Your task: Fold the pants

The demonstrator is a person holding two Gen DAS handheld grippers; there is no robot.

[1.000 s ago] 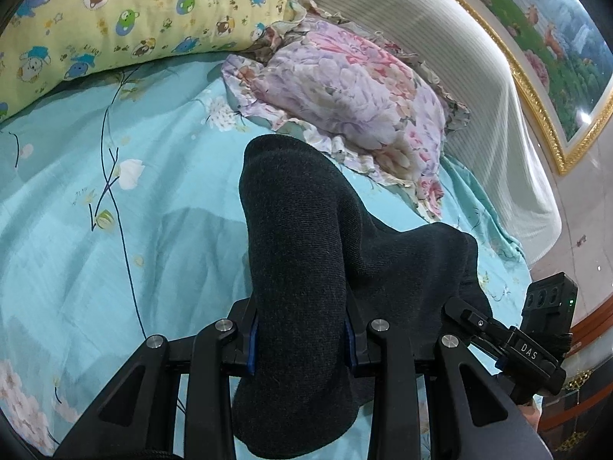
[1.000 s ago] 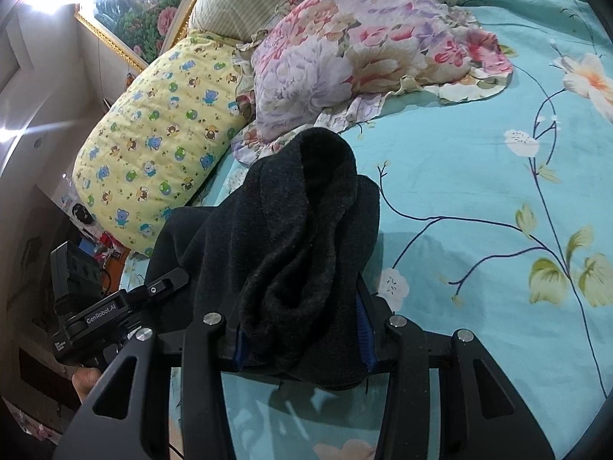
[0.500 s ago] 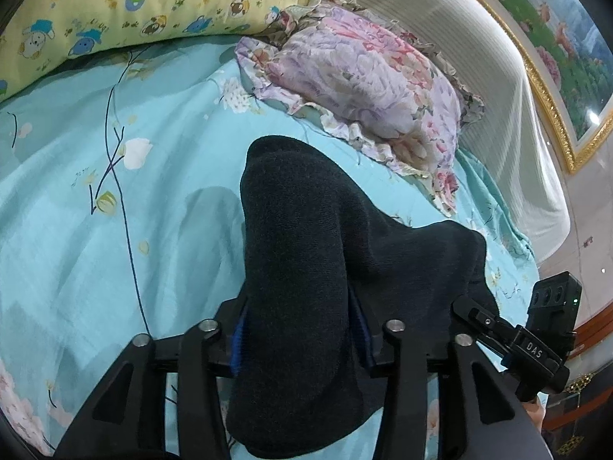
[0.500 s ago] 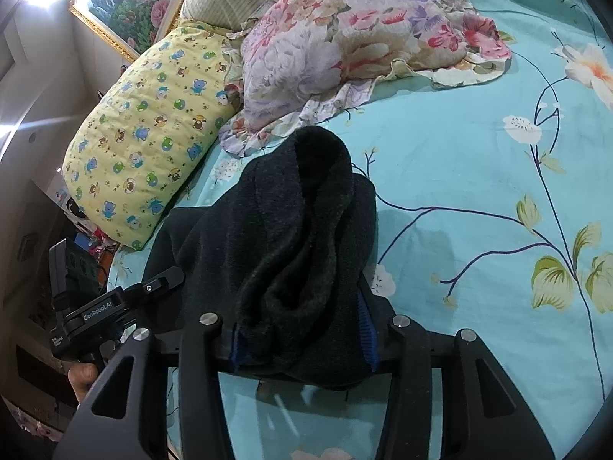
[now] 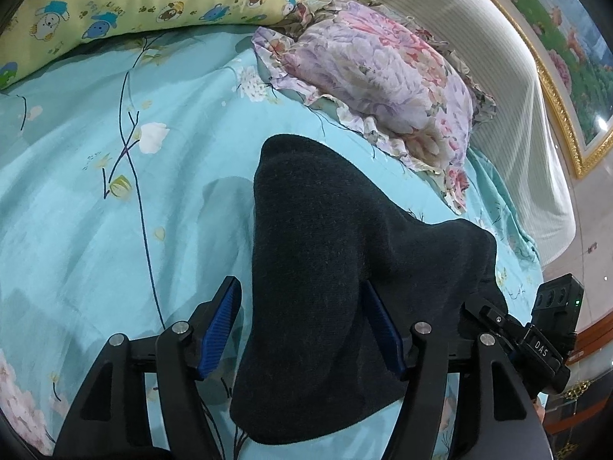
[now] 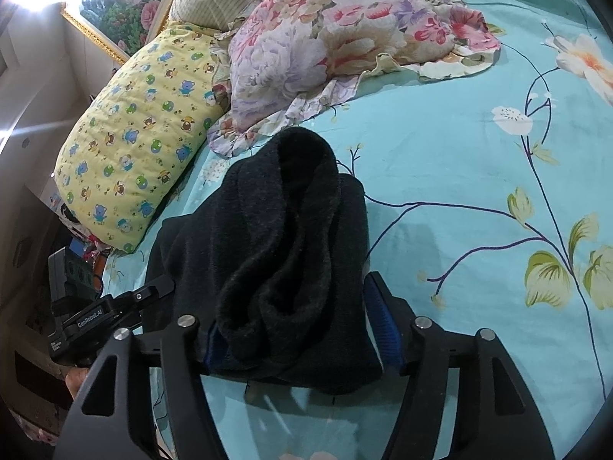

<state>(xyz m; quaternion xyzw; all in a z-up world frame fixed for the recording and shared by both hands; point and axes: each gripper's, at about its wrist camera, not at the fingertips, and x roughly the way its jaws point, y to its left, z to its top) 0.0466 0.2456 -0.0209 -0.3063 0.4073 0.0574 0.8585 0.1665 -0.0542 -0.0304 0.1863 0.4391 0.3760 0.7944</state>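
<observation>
Both jaws just widened, left gripper [image 5: 302,329] slack around dark pants [image 5: 325,268], right gripper [image 6: 302,326] likewise loosened

This is a bedroom in a home. A bed [image 5: 115,199] fills both views, spread with a turquoise sheet [image 6: 440,176] printed with branches, leaves and pale blossoms. Two pillows lie at its head: a yellow pillow [image 6: 141,161] with cartoon bears and frogs (a child's print, by the look of it) and a frilled floral pillow [image 5: 383,80] in pinks and lilacs. Behind them rises a cream, ribbed padded headboard [image 5: 498,88]. On the wall above hangs a gold-framed picture [image 6: 115,4] of flowers and greenery. Beside the bed, in the right wrist view, small household clutter [image 6: 80,245] sits low in the shadow.
</observation>
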